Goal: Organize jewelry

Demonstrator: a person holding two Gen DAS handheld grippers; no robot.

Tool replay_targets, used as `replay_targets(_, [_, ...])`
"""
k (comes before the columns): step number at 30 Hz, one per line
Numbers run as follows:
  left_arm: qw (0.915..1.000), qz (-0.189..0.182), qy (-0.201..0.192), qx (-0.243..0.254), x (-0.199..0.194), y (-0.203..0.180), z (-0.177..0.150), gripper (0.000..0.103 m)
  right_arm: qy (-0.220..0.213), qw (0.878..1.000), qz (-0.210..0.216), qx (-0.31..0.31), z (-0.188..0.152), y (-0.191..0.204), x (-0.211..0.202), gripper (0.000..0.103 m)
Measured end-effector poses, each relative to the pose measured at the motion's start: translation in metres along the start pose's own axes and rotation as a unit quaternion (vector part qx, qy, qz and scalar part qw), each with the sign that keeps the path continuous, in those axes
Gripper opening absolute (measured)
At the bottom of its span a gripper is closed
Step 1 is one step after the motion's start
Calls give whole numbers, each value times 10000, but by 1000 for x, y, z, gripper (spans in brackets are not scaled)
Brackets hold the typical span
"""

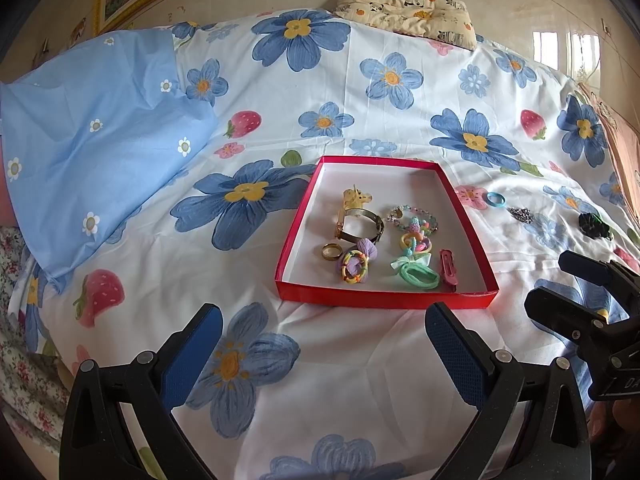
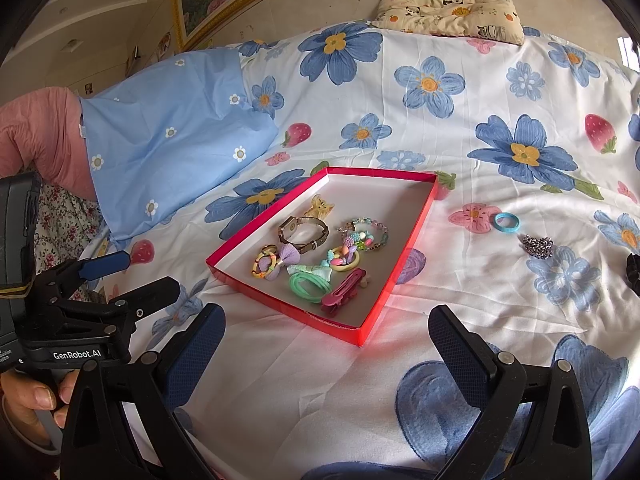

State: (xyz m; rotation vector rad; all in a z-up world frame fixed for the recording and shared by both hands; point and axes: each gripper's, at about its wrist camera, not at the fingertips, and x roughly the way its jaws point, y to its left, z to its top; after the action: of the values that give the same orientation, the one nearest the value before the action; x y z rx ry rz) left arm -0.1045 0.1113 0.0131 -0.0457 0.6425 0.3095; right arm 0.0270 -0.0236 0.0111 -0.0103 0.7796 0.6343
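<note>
A shallow red tray [image 1: 384, 299] [image 2: 288, 309] lies on the flowered bedspread. It holds a gold watch [image 1: 358, 224] [image 2: 304, 232], a gold ring [image 1: 332, 251], a bead bracelet [image 1: 408, 216], a green hair tie [image 1: 420, 276], a red hair clip [image 1: 448, 266] [image 2: 344, 286] and other colourful ties. Right of the tray lie a blue ring-shaped tie [image 1: 496, 200] [image 2: 507, 222], a silver sparkly piece [image 1: 521, 214] [image 2: 538, 246] and a black scrunchie [image 1: 594, 225] [image 2: 634, 272]. My left gripper [image 1: 324, 316] [image 2: 146, 272] hovers open just before the tray's near wall. My right gripper [image 2: 327, 314] [image 1: 554, 280] is open too, empty, near the tray's front right corner.
A light blue pillow [image 1: 100, 140] [image 2: 172, 128] lies at the left, with pink padded fabric [image 2: 40, 132] behind it. A panda-print cushion [image 1: 408, 12] sits against the far wall. A cardboard box [image 1: 620, 152] borders the right edge. A hand [image 2: 36, 396] holds the left gripper's handle.
</note>
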Motion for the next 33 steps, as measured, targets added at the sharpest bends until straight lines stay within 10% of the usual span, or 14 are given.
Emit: replay_targets(33, [9997, -90, 219, 17, 23, -7, 5, 102, 138, 9999, 50, 58, 0, -9, 10, 102])
